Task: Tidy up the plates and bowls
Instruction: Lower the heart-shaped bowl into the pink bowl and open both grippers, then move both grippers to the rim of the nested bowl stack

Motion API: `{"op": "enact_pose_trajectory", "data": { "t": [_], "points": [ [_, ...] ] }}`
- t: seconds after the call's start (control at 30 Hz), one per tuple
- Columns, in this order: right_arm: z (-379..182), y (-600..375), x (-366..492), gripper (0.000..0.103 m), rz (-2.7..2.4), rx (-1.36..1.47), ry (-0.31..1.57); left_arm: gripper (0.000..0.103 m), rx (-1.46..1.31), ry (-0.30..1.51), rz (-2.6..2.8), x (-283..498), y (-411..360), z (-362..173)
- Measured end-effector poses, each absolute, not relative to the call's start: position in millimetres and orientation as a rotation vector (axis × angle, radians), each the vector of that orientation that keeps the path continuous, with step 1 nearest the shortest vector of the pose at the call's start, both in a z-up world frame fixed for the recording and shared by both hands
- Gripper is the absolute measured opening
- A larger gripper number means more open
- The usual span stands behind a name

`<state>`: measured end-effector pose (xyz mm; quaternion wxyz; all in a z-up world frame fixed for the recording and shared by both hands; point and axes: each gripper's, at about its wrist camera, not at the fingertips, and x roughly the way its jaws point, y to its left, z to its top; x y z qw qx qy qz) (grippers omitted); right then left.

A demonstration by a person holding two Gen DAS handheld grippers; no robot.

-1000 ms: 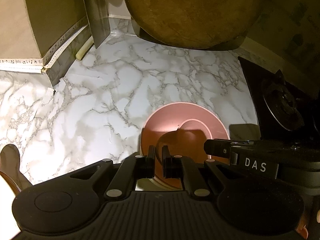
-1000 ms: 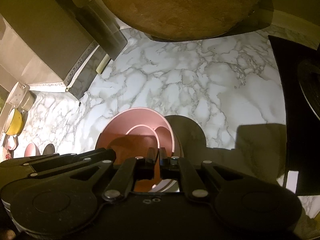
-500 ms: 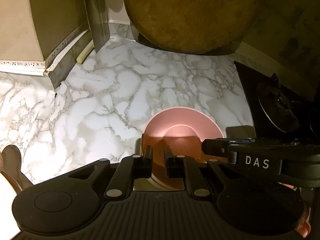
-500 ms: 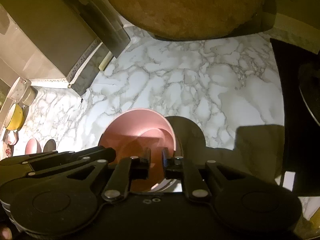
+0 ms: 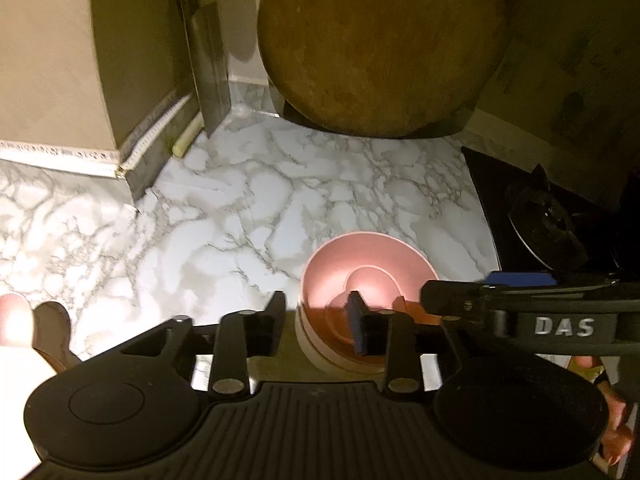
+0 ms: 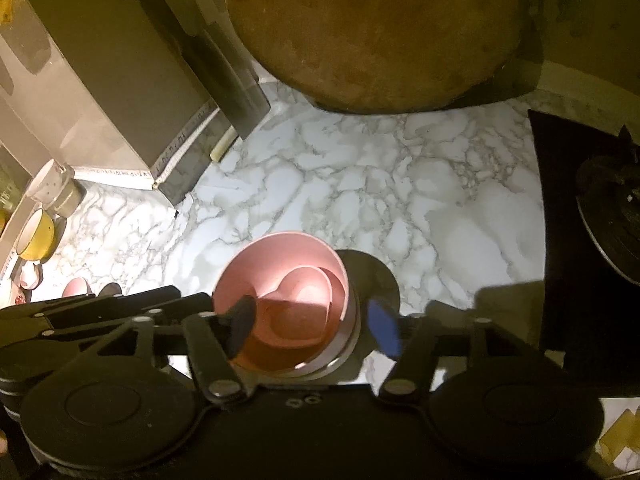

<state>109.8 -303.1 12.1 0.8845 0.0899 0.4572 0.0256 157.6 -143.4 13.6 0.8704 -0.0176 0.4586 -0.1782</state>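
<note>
A pink bowl point(image 5: 368, 276) sits nested on a paler bowl point(image 5: 332, 360) on the marble counter point(image 5: 240, 208). My left gripper point(image 5: 316, 322) hovers over its left rim with its jaws opening; the rim lies between the fingers point(image 5: 358, 320) and neither pad presses on it. In the right wrist view the same pink bowl point(image 6: 288, 280) lies under my right gripper point(image 6: 312, 326), whose jaws are opening wide astride the bowl's right wall without touching it. Each gripper shows in the other's view: the right gripper point(image 5: 520, 304) and the left gripper point(image 6: 120, 308).
A big round wooden board point(image 5: 380, 40) leans at the back. A black stove with a burner point(image 5: 544, 224) borders the counter on the right. A beige box-like appliance point(image 5: 52, 60) stands at the left. Beyond it are a yellow cup point(image 6: 38, 236), a white cup point(image 6: 52, 188) and a small pink bowl point(image 6: 76, 286).
Both grippers were shut on the pink bowl's rim and have let it go, their jaws spreading. Both have lifted and drawn back a little; the bowl stays on the counter.
</note>
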Motion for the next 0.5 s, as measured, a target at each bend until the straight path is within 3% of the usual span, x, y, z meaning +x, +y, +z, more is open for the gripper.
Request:
{"op": "enact_pose_trajectory", "data": {
  "t": [0.03, 0.1, 0.3, 0.5],
  "points": [
    [14, -303, 107, 0.075, 0.054, 0.182, 0.94, 0.051, -0.034, 0.944, -0.363, 155, -142, 16],
    [19, -304, 100, 0.079, 0.057, 0.173, 0.912, 0.062, -0.033, 0.916, -0.349, 150, -138, 20],
    [29, -304, 86, 0.088, 0.089, 0.152, 0.855, 0.064, -0.036, 0.884, -0.344, 142, -129, 27],
    [35, -302, 78, 0.096, 0.1, 0.122, 0.797, 0.077, -0.027, 0.846, -0.33, 133, -124, 31]
  ]
}}
